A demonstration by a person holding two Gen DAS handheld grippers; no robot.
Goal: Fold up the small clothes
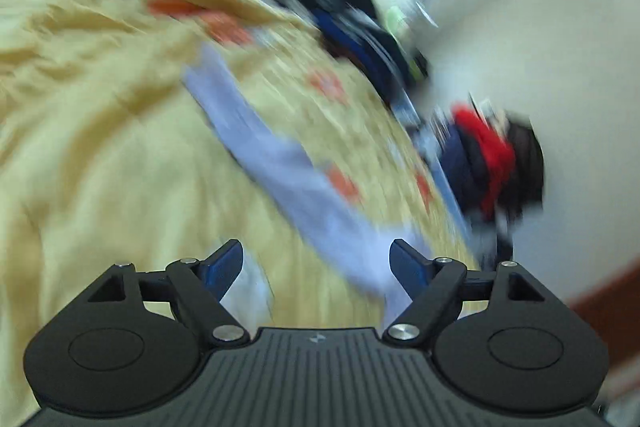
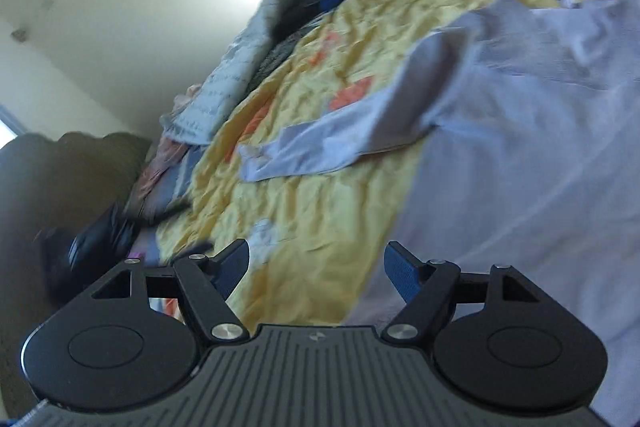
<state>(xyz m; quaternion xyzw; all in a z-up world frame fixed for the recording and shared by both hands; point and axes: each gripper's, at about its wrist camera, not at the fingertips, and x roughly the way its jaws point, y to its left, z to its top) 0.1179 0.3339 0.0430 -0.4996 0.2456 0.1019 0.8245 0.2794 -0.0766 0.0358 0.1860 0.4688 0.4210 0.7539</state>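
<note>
With both the left gripper [image 1: 316, 263] and right gripper [image 2: 316, 265] gaping wide and empty, the lavender long-sleeved shirt [image 2: 520, 147] lies unheld on the yellow floral bedspread [image 2: 312, 195], so a hasty regrasp risks bunching its sleeve [image 2: 312, 147].

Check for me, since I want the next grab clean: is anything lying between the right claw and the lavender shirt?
Nothing visible. The right claw is open above the yellow floral bedspread, and the lavender shirt lies flat beside and ahead of it with no object between.
</note>
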